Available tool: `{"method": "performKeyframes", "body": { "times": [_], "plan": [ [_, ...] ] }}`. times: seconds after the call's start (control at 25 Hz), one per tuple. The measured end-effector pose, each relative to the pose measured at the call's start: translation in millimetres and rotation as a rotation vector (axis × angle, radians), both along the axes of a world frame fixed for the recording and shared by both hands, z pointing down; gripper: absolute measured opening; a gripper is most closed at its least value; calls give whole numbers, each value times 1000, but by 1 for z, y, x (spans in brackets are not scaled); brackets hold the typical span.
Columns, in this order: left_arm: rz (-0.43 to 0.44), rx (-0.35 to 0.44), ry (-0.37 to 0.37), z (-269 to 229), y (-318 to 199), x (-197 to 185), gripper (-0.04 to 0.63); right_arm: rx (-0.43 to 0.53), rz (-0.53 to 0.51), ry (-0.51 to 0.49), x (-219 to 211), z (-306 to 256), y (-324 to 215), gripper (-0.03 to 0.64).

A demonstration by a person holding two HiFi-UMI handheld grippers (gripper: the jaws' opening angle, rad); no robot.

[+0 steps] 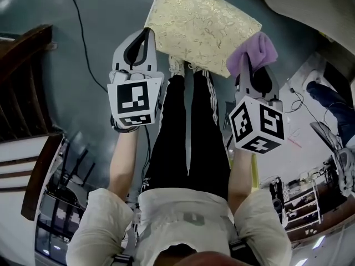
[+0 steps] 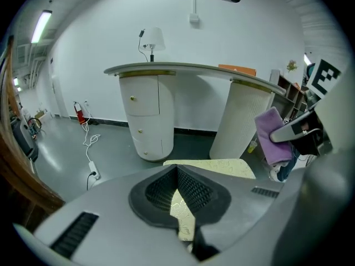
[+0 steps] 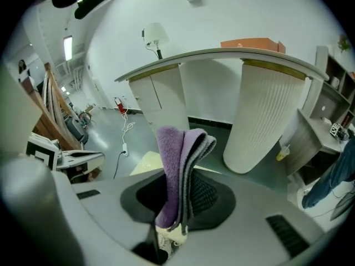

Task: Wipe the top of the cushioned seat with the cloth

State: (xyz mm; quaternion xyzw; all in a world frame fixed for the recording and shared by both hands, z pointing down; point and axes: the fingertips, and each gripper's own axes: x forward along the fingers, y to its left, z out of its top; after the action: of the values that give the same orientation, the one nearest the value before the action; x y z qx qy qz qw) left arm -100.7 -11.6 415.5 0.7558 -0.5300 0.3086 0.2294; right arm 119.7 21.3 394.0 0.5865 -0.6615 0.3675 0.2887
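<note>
My right gripper (image 1: 248,65) is clamped on the folded purple cloth (image 1: 256,50), which stands up between its jaws. The gripper hovers at the near right corner of the cushioned seat (image 1: 194,21). The gold-patterned seat sits just ahead of my shoes (image 1: 176,66), with grey floor (image 1: 100,15) around it. My left gripper (image 1: 148,33) has its jaws closed together on nothing. It is poised at the seat's left edge, and I cannot tell whether it touches the fabric. The two grippers are well apart, one on each side of my black-trousered legs (image 1: 188,132).
</note>
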Motion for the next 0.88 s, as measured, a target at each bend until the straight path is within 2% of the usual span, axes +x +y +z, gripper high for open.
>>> {"method": "performKeyframes", "body": {
  "times": [0.16,0.28,0.4,0.64,0.88],
  "plan": [
    [-59,-1,12,0,3,-13,-8,-1,-55,-77,-34,10,-11,91],
    [-81,13,2,-5,5,-23,-8,6,-116,-198,-80,18,-19,91],
    [-110,24,27,-9,10,-31,-8,5,-192,-251,-126,32,-22,91],
    [-180,24,39,-6,21,-63,-8,-117,-281,-331,-213,94,-10,91],
    [-233,11,65,5,31,-83,-8,-212,-307,-359,-248,138,-1,91]
  ]
}}
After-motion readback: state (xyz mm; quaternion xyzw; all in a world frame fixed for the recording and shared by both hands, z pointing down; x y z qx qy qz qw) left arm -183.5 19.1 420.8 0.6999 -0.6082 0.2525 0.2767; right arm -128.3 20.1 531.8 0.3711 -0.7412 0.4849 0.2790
